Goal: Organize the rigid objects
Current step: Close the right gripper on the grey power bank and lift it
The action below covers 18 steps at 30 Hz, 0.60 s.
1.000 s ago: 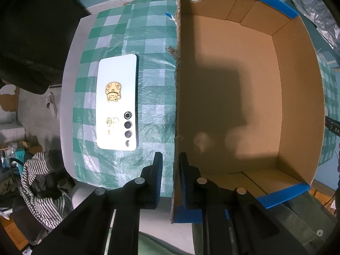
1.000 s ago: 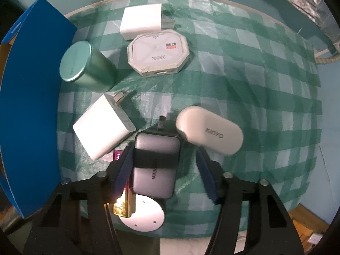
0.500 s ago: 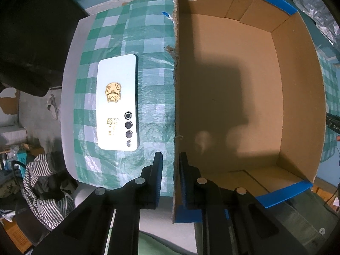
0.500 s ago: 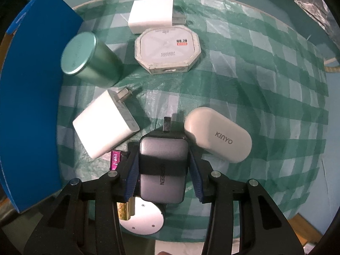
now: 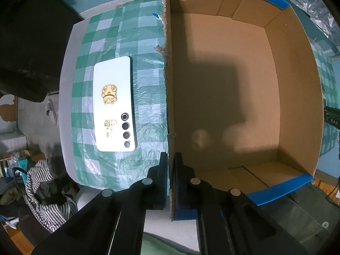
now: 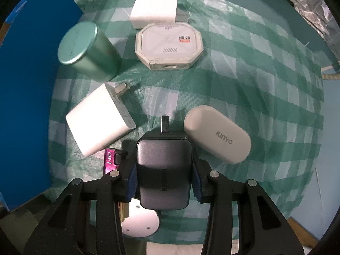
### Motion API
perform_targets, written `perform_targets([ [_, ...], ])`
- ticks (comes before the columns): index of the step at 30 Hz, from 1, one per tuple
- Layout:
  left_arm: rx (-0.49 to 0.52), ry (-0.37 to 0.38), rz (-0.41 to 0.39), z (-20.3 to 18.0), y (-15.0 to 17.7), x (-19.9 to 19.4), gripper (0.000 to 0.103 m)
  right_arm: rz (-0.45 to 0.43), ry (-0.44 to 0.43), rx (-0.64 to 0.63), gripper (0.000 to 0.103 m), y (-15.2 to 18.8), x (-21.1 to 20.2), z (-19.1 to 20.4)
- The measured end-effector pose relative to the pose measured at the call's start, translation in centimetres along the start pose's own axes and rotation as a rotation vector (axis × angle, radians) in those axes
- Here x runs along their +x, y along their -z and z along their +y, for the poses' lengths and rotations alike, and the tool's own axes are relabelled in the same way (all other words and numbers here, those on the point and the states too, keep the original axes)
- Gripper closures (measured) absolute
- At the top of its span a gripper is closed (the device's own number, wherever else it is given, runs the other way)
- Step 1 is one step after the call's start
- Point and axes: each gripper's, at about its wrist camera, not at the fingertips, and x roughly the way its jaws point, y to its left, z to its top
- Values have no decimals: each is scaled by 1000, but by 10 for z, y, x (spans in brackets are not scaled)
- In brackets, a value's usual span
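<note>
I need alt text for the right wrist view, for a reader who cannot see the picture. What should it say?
The right gripper is closing its jaws around a dark grey charger lying on a green checked tablecloth. Around it lie a white KINYO case, two white chargers, a green tin and an octagonal white box.

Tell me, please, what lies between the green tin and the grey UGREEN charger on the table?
In the right wrist view, a white charger lies tilted between the green tin and the grey UGREEN charger, its plug prongs pointing up-right.
</note>
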Motion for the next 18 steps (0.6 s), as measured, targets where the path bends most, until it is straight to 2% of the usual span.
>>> perform_targets([
  [11,7,2,-1,-1,0,0,97,-28,-18,-6,63,-15,-37,10],
  [18,10,5,-3,-2,0,-1,97,-37,-28,-36,63,-31,-77,14],
])
